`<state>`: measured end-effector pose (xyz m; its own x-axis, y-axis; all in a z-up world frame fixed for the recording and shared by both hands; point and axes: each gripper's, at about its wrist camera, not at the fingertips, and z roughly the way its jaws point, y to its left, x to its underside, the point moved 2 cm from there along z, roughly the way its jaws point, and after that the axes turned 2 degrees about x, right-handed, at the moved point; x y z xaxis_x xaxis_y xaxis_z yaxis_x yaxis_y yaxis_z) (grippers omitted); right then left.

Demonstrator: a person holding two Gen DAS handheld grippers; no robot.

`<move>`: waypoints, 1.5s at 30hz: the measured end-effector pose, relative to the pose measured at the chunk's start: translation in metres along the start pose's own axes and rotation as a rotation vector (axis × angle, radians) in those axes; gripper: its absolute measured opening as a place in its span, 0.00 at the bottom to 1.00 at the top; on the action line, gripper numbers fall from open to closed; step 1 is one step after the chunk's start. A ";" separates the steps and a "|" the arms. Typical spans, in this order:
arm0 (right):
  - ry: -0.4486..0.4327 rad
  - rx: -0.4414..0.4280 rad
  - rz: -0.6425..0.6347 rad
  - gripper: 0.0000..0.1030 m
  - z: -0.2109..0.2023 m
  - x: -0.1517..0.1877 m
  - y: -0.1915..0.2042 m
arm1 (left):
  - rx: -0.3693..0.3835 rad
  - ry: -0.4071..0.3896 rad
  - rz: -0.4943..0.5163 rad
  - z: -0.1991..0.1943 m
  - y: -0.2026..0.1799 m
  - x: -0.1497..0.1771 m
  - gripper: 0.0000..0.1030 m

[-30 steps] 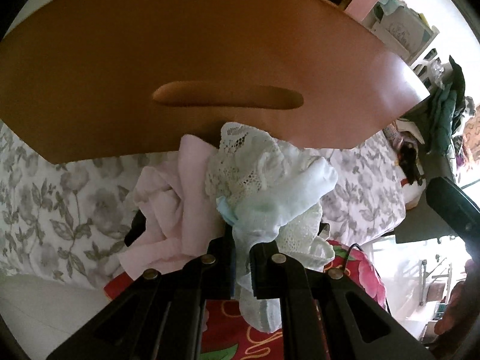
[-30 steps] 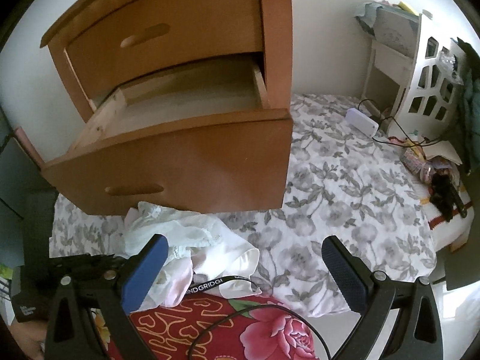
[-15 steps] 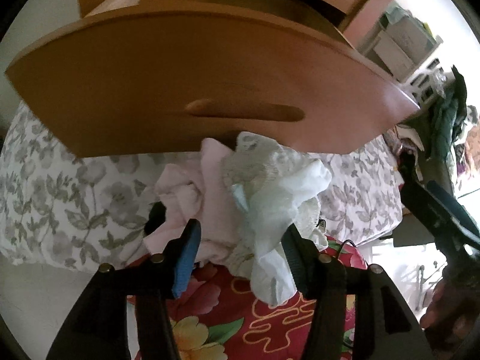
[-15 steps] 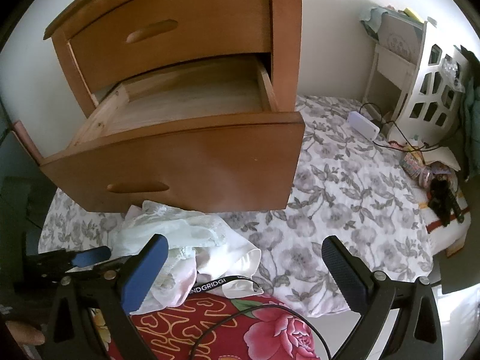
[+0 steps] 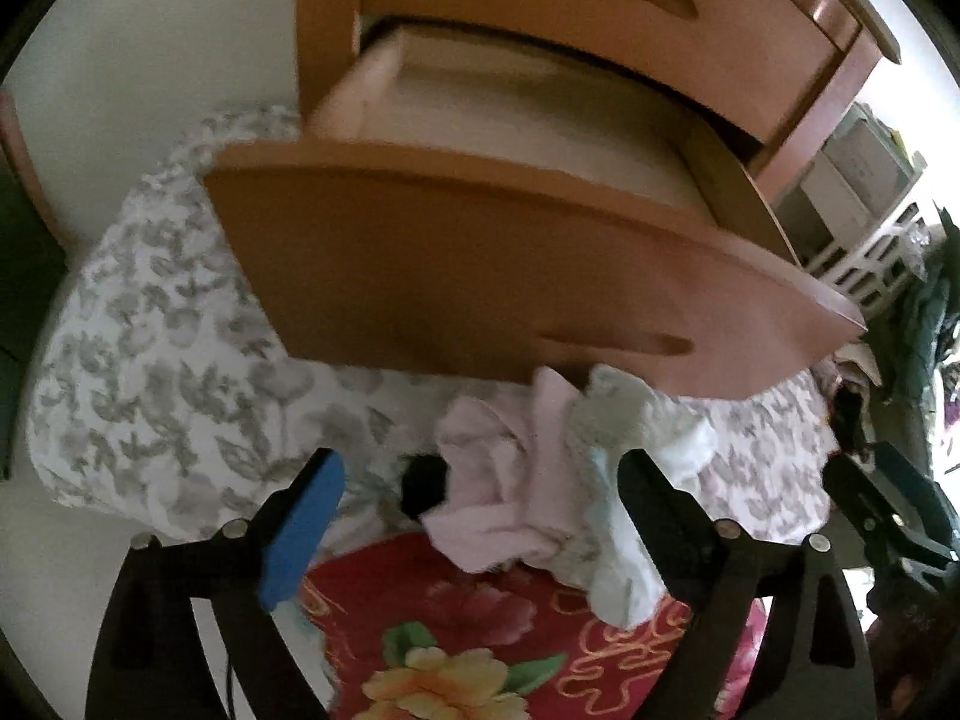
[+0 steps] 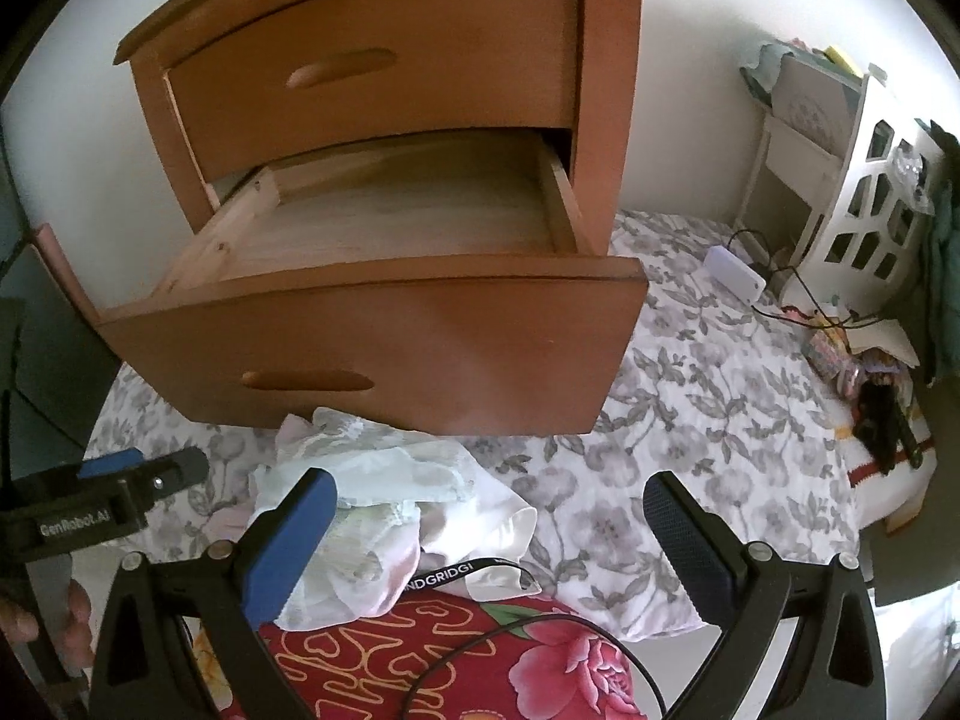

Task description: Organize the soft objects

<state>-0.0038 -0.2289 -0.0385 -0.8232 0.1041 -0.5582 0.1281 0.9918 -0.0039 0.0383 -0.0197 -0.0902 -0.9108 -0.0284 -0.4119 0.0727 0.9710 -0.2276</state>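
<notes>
A pile of soft clothes (image 5: 522, 492) lies on the flowered bed sheet, just in front of the open wooden drawer (image 5: 480, 276). It holds a pink garment (image 5: 480, 516), a lacy white piece and a pale green one (image 5: 630, 426). My left gripper (image 5: 480, 468) hovers over the pile; its jaws are opening and the pads press on nothing. The right wrist view shows the same pile (image 6: 390, 480) under the drawer front (image 6: 372, 336), whose inside (image 6: 408, 204) is bare wood. My right gripper (image 6: 489, 489) stands open above the pile's right edge, holding nothing.
A red flowered blanket (image 6: 480, 648) lies nearest me with a black cord (image 6: 480, 567) across it. The upper drawer (image 6: 360, 84) is closed. A white power strip (image 6: 735, 270), a white shelf (image 6: 870, 192) and small clutter (image 6: 882, 414) sit at the right. A hand (image 6: 36, 618) shows at the left edge.
My left gripper let go of the pale green garment, spread its jaws wide and drew back and up, so the drawer's inside now shows. The right gripper has barely moved.
</notes>
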 end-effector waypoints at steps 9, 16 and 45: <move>-0.053 -0.002 -0.010 1.00 -0.016 -0.016 0.008 | -0.054 -0.117 0.020 -0.031 0.007 -0.011 0.98; -0.085 -0.010 -0.013 1.00 -0.028 -0.024 0.012 | -0.074 -0.159 0.048 -0.047 0.000 -0.013 0.98; -0.087 -0.028 0.015 1.00 -0.033 -0.017 0.000 | -0.283 -0.115 0.104 -0.051 -0.018 0.000 0.98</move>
<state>-0.0083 -0.2279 -0.0018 -0.7698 0.1137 -0.6280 0.1238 0.9919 0.0278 0.0165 -0.0249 -0.0407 -0.8515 0.0633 -0.5205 0.0322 0.9971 0.0686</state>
